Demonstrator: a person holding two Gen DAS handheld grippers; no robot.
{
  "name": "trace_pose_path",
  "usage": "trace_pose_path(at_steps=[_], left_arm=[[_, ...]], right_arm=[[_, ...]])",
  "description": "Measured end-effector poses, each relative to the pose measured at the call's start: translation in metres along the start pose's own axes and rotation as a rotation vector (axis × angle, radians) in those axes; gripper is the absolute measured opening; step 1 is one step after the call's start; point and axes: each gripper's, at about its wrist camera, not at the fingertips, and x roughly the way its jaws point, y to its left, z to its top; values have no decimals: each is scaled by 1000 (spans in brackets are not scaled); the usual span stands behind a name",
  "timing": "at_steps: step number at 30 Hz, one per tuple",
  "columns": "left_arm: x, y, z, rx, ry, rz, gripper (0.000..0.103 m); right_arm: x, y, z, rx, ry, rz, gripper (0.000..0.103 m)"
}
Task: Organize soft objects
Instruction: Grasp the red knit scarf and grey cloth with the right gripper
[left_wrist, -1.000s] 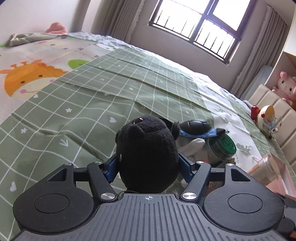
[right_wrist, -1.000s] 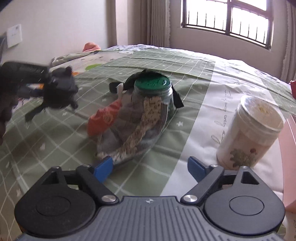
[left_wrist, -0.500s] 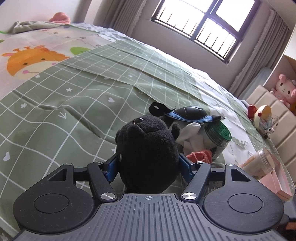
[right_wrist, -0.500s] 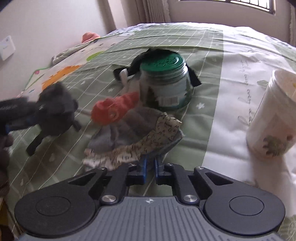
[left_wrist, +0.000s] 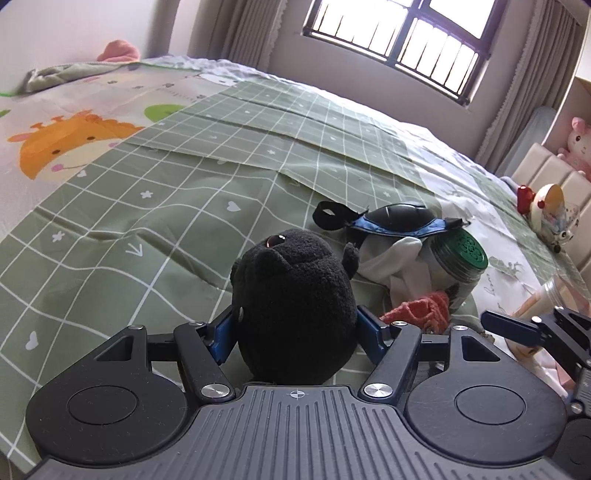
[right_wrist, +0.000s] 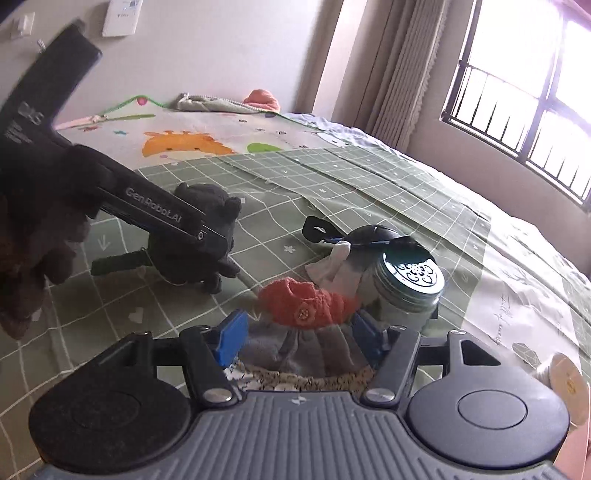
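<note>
You cannot see the lower body of the black plush toy (left_wrist: 295, 314) in the left wrist view; the left hand-held gripper (left_wrist: 295, 330) and its housing cover it. The jar with the green lid (left_wrist: 460, 264) is half buried under a white cloth (left_wrist: 391, 266). The clear container (left_wrist: 554, 295) is cut off at the right edge. From the right wrist view, the hem of the grey doll dress (right_wrist: 303, 350) disappears behind the right hand-held gripper (right_wrist: 301, 338), and your gloved hand (right_wrist: 33, 221) is blurred and cropped at the left.
</note>
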Motion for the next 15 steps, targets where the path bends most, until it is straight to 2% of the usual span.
trace_pose_path(at_steps=[3,5,7,8,9,12,15], left_arm=[[3,1,3,15,12,6,72],[4,1,4,14,17,3,72],[4,1,3,16,19,-1,72],[4,0,3,15,20,-3,72],[5,0,3,11,21,-5,72],[4,-4,3,8,20,-15,72],[1,-11,3,12,17,-22,72]], right_arm=[[26,-4,2,25,50,-27,64],[30,-13,-1,80,80,-1,62],[21,-22,-3,131,79,51,44],[15,-25,-4,134,79,61,25],[7,-27,-4,137,77,67,11],[-21,-40,0,183,45,89,3],[-52,-53,11,222,-22,76,2]])
